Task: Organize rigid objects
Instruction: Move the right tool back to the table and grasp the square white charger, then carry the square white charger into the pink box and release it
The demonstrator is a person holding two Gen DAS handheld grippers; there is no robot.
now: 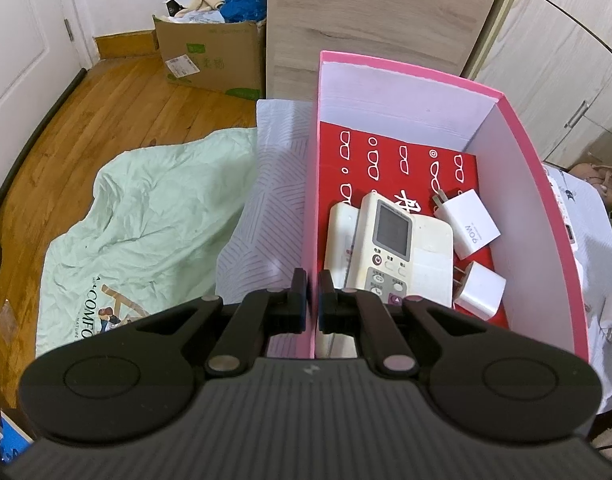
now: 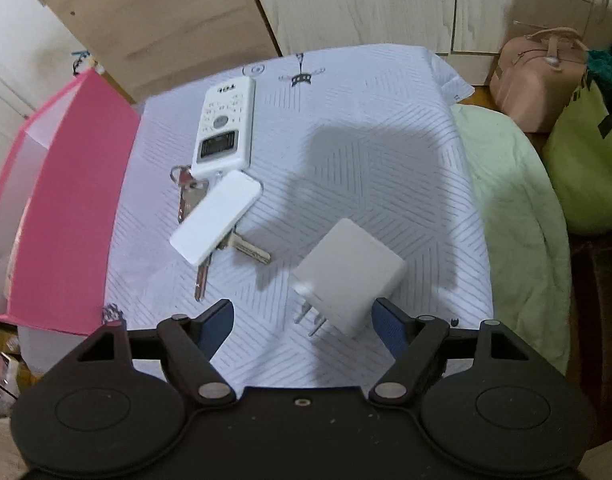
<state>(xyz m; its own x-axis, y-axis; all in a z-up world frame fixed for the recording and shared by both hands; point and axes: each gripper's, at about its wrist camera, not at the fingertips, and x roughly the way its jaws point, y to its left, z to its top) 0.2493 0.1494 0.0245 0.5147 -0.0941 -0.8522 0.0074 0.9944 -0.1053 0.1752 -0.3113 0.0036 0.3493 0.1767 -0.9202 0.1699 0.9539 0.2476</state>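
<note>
A pink box (image 1: 406,70) with a red sheet (image 1: 386,160) on its bottom holds a cream remote (image 1: 388,240) and two white chargers (image 1: 472,222) (image 1: 480,290). My left gripper (image 1: 312,296) is shut on the box's near left wall, one finger on each side. In the right wrist view a white charger (image 2: 348,276) lies on the striped cloth (image 2: 346,140), prongs toward me. My right gripper (image 2: 301,307) hangs open just above it, its fingers well apart and not touching it. Farther off lie a white remote (image 2: 226,124), a flat white fob (image 2: 216,216) and keys (image 2: 186,196). The pink box (image 2: 66,220) stands at the left.
A pale green blanket (image 1: 146,220) lies beside the cloth on the wooden floor (image 1: 106,112). A full cardboard box (image 1: 210,60) and a wooden panel (image 1: 366,12) stand behind. A pink bag (image 2: 538,76) and a lime bag (image 2: 586,168) sit at the right, by the cabinets.
</note>
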